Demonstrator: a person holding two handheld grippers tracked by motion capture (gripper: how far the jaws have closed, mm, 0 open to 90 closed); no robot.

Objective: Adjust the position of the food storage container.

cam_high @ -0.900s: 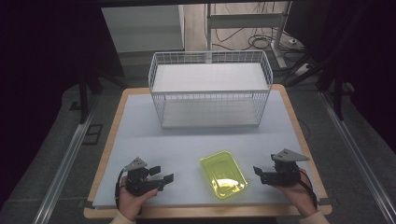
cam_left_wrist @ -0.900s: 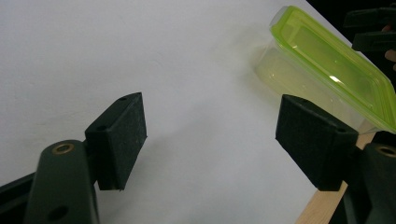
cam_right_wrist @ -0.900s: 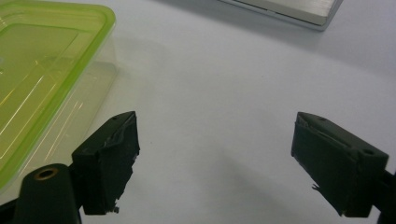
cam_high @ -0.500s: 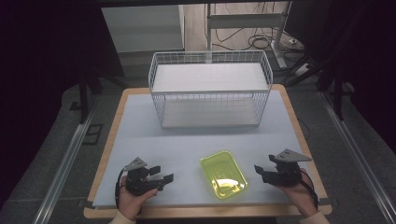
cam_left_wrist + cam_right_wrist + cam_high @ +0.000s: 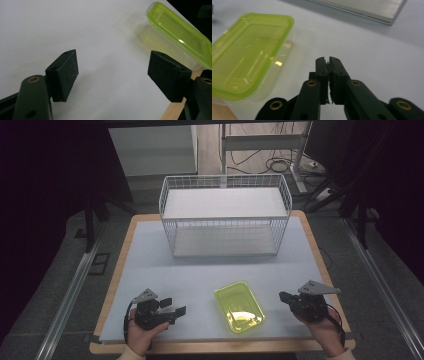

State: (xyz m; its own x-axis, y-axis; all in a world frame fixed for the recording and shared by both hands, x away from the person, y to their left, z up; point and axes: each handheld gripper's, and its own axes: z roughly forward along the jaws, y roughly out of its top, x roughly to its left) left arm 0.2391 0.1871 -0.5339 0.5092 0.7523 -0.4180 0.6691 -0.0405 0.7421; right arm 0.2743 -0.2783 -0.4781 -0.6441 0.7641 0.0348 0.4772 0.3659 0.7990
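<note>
A yellow-green lidded plastic box [image 5: 239, 306] lies on the white table mat near the front edge, between my two hands. To its left, my left gripper [image 5: 174, 306] rests low over the mat with its jaws wide open and nothing between them; in the left gripper view the box [image 5: 178, 30] sits off to the upper right, beyond the right pad [image 5: 168, 71]. My right gripper [image 5: 283, 296] is held to the right of the box, jaws pressed together on nothing. The right gripper view has the box [image 5: 247, 52] at the left and that gripper's tips [image 5: 327, 60] over bare mat.
A white wire basket [image 5: 225, 215] stands at the back middle of the mat, its front wall well beyond the box. The wooden table edge [image 5: 220, 347] runs along the front. Dark floor and metal rails [image 5: 70, 290] flank the table.
</note>
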